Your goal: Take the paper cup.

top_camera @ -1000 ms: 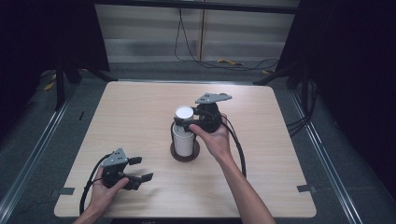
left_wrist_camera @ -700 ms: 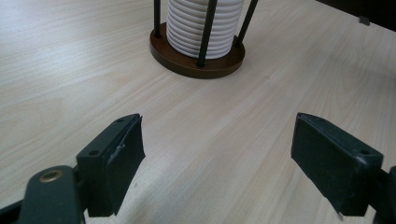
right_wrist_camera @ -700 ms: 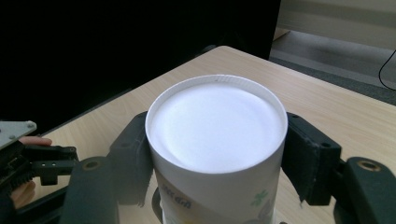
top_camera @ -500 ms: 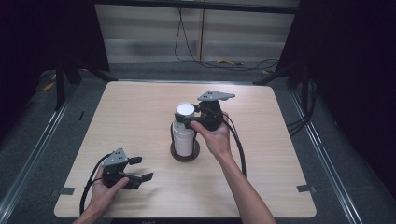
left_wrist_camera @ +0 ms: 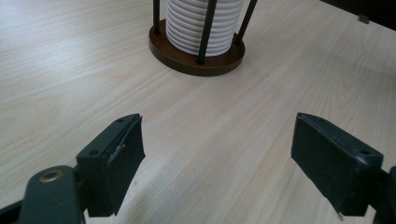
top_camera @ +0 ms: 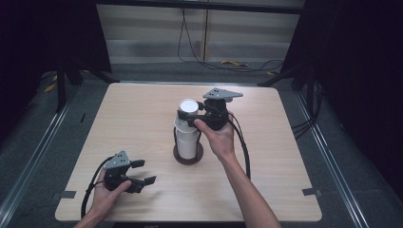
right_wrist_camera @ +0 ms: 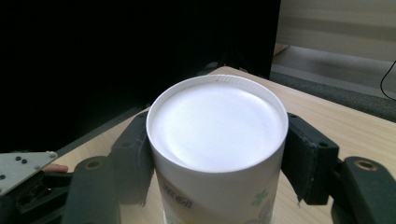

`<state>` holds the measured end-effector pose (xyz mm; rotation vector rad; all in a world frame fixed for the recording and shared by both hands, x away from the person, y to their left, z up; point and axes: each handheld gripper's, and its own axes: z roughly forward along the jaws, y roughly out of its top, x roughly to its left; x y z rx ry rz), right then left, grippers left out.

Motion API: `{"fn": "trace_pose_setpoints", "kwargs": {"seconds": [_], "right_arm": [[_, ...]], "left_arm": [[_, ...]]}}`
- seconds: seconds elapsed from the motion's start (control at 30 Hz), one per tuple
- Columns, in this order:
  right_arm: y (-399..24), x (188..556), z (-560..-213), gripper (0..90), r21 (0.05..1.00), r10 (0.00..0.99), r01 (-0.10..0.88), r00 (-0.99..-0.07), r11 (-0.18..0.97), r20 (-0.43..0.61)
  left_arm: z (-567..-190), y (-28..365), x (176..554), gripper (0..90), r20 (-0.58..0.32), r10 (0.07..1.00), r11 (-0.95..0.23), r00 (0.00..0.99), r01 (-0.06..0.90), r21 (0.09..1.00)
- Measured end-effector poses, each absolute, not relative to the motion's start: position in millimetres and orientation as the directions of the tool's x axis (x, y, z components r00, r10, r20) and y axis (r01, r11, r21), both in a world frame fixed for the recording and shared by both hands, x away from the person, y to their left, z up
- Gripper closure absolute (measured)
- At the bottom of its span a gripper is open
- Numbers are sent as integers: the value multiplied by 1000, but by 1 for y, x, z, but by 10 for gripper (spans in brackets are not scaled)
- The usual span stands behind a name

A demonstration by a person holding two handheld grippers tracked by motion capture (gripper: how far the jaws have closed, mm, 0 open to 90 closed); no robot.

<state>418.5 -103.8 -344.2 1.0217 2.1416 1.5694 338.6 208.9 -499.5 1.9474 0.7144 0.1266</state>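
The right gripper (top_camera: 191, 115) has its fingers (right_wrist_camera: 133, 154) closed on the top cup (right_wrist_camera: 218, 140) of the inverted cup stack (top_camera: 187, 137), apparently lifting it; draw it straight up along the vertical axis, clear of the holder (top_camera: 188, 156) at mid-surface (top_camera: 285, 142). The left gripper (top_camera: 142, 172) rests with fingers spread, empty.

**Around your work area**

You work at a pale wooden tabletop (top_camera: 142, 118). A grey tape strip (top_camera: 311, 192) sits at its near right edge and another (top_camera: 63, 195) at its near left corner. Beyond the far edge, black cables (top_camera: 223, 64) trail across the grey floor (top_camera: 152, 71). A metal rail (top_camera: 33, 156) runs along the left edge.
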Motion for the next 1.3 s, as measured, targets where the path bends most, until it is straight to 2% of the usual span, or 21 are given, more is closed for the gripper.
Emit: {"fn": "trace_pose_setpoints", "kwargs": {"seconds": [0.5, 1.3], "right_arm": [[-111, 415, -331, 341, 937, 689, 342, -698, 78, 197], [-124, 405, -317, 342, 950, 680, 313, -701, 21, 216]], "left_arm": [[-500, 208, 339, 171, -212, 532, -314, 820, 423, 850], [-498, 209, 341, 170, -213, 531, -304, 820, 419, 855]]}}
